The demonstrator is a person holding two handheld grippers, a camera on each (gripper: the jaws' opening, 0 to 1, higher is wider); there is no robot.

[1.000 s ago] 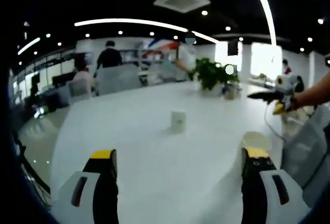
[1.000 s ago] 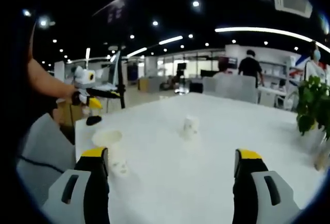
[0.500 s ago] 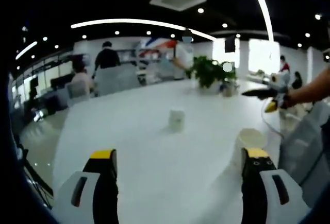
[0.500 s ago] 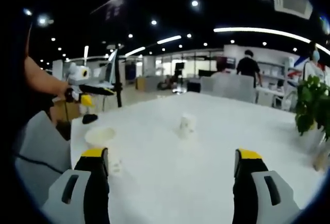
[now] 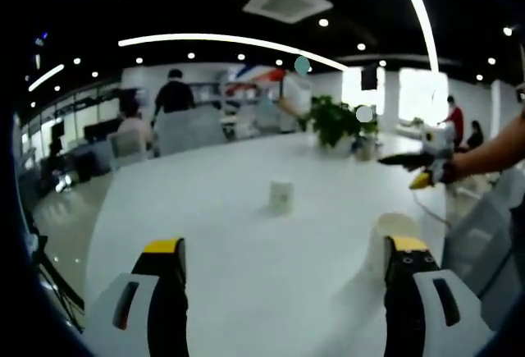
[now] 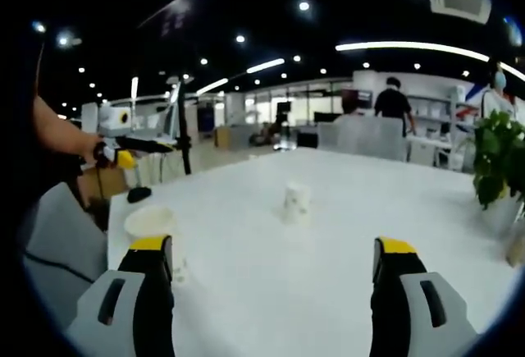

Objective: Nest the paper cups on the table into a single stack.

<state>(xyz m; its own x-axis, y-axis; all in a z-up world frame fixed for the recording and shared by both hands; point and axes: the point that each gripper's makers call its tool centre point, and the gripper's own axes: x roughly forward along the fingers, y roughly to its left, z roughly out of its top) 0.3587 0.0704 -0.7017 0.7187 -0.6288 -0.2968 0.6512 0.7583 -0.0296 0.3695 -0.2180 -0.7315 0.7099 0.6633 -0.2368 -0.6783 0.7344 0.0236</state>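
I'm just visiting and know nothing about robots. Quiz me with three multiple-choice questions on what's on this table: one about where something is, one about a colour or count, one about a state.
1. Where is the potted plant?
A. On the far part of the table
B. On the floor
C. Between the jaws

2. How many paper cups stand on the table?
A. Two
B. Five
C. None

3. How do the left gripper's jaws stand?
A. Clamped on a cup
B. Apart, holding nothing
C. Shut tight

Answers: 1 A, it sits beyond the cups. 2 A, a middle cup and a near cup. 3 B, bare table shows between them.
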